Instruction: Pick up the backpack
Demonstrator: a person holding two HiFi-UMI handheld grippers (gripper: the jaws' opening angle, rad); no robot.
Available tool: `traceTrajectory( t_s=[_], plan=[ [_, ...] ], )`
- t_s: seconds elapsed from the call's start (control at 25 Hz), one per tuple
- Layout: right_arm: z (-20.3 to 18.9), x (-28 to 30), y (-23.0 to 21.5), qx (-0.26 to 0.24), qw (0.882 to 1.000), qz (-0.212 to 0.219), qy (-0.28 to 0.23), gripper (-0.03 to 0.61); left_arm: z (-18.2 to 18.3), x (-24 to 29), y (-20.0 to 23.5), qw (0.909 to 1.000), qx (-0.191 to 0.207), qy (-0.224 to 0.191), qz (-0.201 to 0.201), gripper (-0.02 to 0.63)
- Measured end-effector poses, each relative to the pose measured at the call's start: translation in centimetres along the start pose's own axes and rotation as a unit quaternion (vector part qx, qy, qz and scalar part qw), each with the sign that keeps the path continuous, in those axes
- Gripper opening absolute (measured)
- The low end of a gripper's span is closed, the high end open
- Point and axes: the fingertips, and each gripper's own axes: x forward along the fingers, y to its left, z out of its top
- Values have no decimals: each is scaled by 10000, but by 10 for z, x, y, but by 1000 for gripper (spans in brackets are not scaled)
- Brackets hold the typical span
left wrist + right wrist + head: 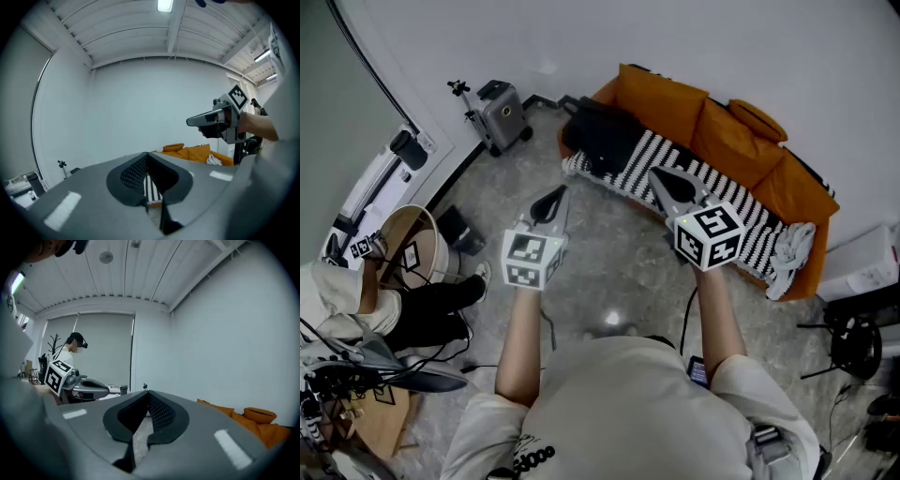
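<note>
Near: both arms are reaching forward over the grey floor (619,272), one claw in each hand, both pointing slightly downward.

Left claw (147,157): the jaws are sitting fully together, tips meeting at a point. Nothing is lying between them and they are touching nothing. Through the gap behind the tips only a strip of striped blanket (727,192) is showing, far off.

Right claw (149,393): the jaws are likewise sitting closed, tip against tip, gripping nothing and touching nothing. Only floor is showing through its gap.

The two claws are hanging in the air side by side, well apart from each other, the right one slightly farther forward.

Far: the backpack (602,139), black, is resting on the left end of the orange sofa (741,141), on top of the striped blanket. It is lying beyond both claws and well apart from them; neither is touching it.

A white cloth (789,251) is lying bunched at the sofa's right end. A grey suitcase (502,114) is standing upright left of the sofa, by the wall.

Near left: a seated person (422,305) is stretching dark-trousered legs across the floor.
</note>
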Motion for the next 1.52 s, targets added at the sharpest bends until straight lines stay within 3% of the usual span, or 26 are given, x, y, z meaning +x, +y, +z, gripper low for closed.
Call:
traceTrajectory(
  t_s=[0.56, 0.92, 1.04, 1.32, 1.52],
  plan=[
    [3, -11, -18, -165, 9997, -117, -106, 3, 9, 11, -11, 10000, 61, 6, 30, 9],
    [-4, -20, -44, 67, 9998, -151, -97, 2, 14, 23, -27, 9999, 49, 16, 149, 9],
    [-5, -27, -53, 312, 9993, -14, -195, 2, 18, 28, -40, 9997, 44, 77, 234, 9],
    [-13, -40, -60, 337, 9986, 331, -229, 2, 20, 33, -70, 9994, -51, 87, 343, 9],
    [-20, -46, -72, 245, 9991, 283, -175, 3, 16, 38, -80, 9991, -55, 167, 378, 9]
  ],
)
